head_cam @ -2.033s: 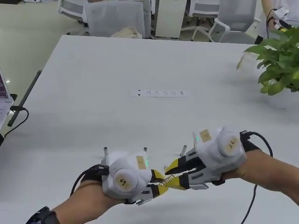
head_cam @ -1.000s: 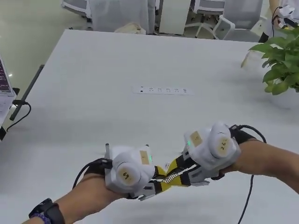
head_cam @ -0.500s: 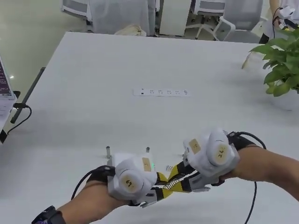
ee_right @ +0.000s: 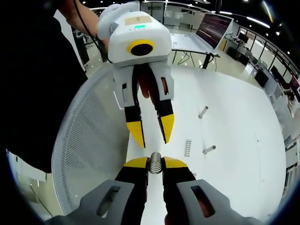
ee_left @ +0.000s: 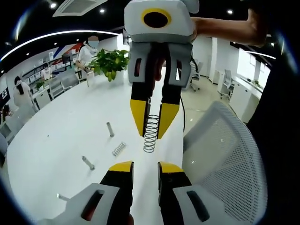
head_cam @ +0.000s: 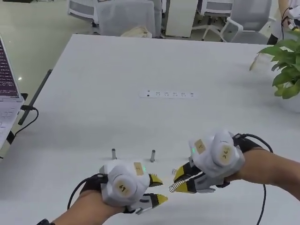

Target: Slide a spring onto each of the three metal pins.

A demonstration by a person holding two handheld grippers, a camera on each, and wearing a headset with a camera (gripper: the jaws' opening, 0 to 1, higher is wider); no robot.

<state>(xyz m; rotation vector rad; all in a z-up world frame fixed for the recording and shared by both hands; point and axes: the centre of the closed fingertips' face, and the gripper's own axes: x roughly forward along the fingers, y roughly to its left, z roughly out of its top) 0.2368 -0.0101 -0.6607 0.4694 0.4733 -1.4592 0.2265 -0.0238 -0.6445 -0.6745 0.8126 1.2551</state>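
Right gripper (head_cam: 182, 182): yellow-tipped jaws closed down on a silver coil spring (head_cam: 183, 182). It grips the spring near one end. The rest of the coil juts out free toward the left gripper (head_cam: 159, 189).

Left gripper: jaws parted a moderate way, nothing between them. In the left gripper view its tips (ee_left: 146, 167) sit just below the hanging end of the spring (ee_left: 150, 134), close but apart.

The two grippers face each other tip to tip, low over the near edge of the white worktop (head_cam: 140, 65). In the right gripper view the spring (ee_right: 155, 162) shows end-on, pinched between that gripper's own jaws.

Pins: two short metal pins stand upright on the worktop just beyond the left gripper, one to the left (head_cam: 114, 153) and one to the right (head_cam: 153, 155). In the left gripper view three pins stand in a row (ee_left: 110, 129), with a second, loose spring (ee_left: 119, 148) lying flat beside them. No pin there carries a spring.

Elsewhere: a white power strip (head_cam: 169, 94) mid-worktop, an open laptop (head_cam: 7, 84) at the left edge, and a green leafy plant (head_cam: 287, 70) at the right.
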